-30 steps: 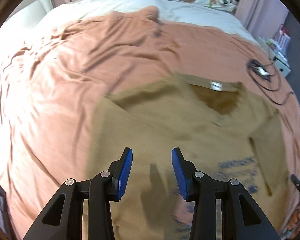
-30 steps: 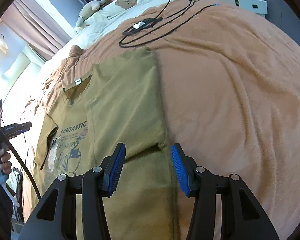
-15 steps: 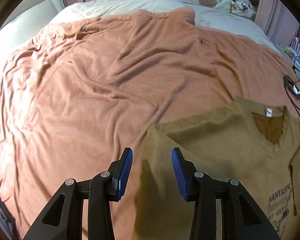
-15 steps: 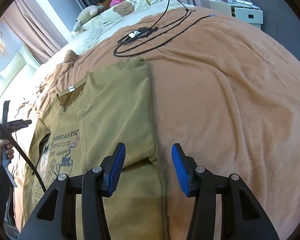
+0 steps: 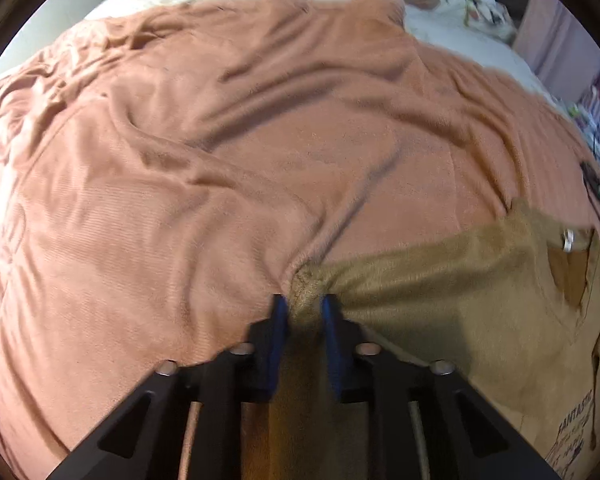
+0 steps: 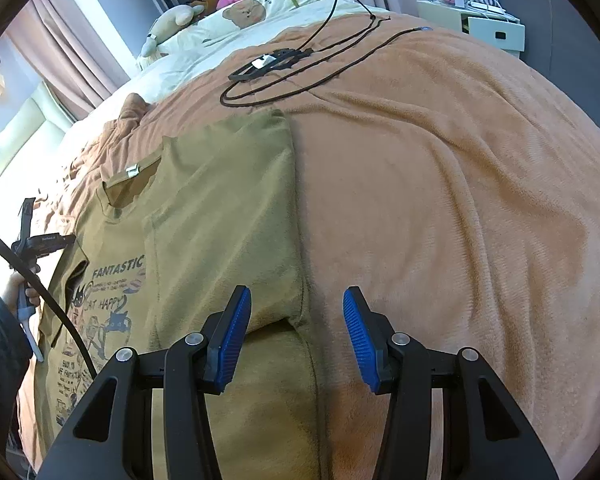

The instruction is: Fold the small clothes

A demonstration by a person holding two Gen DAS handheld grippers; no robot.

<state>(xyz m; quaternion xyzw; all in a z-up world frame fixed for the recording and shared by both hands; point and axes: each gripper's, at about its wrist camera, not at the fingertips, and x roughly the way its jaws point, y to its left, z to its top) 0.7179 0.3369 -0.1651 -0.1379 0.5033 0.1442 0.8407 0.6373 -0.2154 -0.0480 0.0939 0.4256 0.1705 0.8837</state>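
Note:
An olive-brown T-shirt (image 6: pixel 220 208) with a "FANTASTIC" print lies flat on the orange-brown blanket (image 6: pixel 440 200), its right side folded in over the front. In the left wrist view, my left gripper (image 5: pixel 303 307) is shut on the bunched corner of the T-shirt's (image 5: pixel 440 280) left sleeve. My right gripper (image 6: pixel 296 312) is open and empty, hovering over the shirt's folded right edge near the hem. The left gripper also shows at the shirt's far left side in the right wrist view (image 6: pixel 40 244).
A black cable coil (image 6: pixel 276 64) lies on the blanket beyond the shirt's collar. Pillows and plush toys (image 6: pixel 244 12) sit at the head of the bed. A white nightstand (image 6: pixel 488 24) stands at the far right. Curtains hang at the left.
My left gripper has moved left from over the shirt's body to the sleeve corner and closed on it, bunching the fabric. My right gripper has stayed open, drifting slightly.

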